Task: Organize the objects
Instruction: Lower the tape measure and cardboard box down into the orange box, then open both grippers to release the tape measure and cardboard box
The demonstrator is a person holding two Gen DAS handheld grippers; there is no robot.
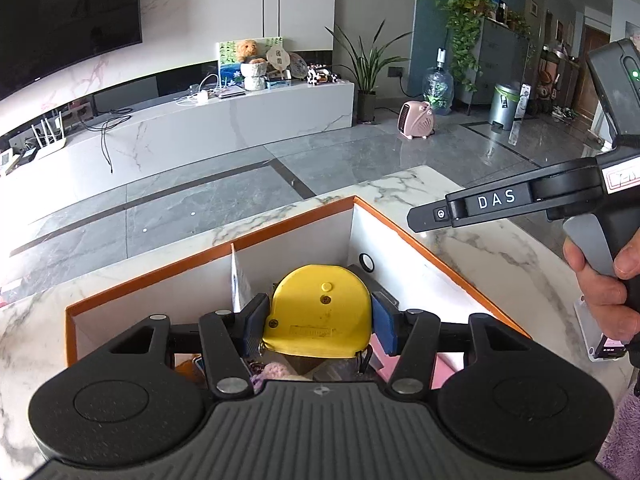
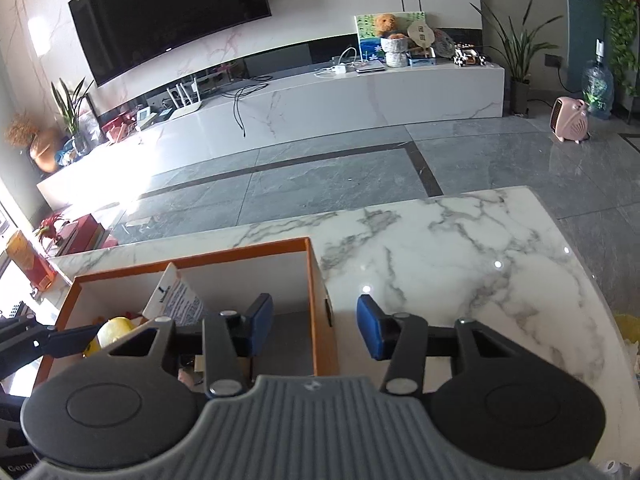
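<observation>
A yellow tape measure (image 1: 316, 300) is clamped between the blue pads of my left gripper (image 1: 320, 320), which is shut on it just above the orange-rimmed white box (image 1: 280, 224). In the right wrist view the same tape measure (image 2: 114, 330) shows at the box's left side, in the left gripper (image 2: 60, 340). My right gripper (image 2: 316, 326) hangs open over the right wall of the box (image 2: 192, 258), and its pads touch nothing. In the left wrist view the right gripper (image 1: 424, 216) reaches in from the right, held by a hand (image 1: 600, 292).
The box stands on a marble table (image 2: 460, 260) and holds a printed leaflet (image 2: 176, 300), a pink item (image 1: 440, 364) and other small things. A small white device (image 1: 596, 340) lies under the hand. Beyond the table edge lie grey floor tiles.
</observation>
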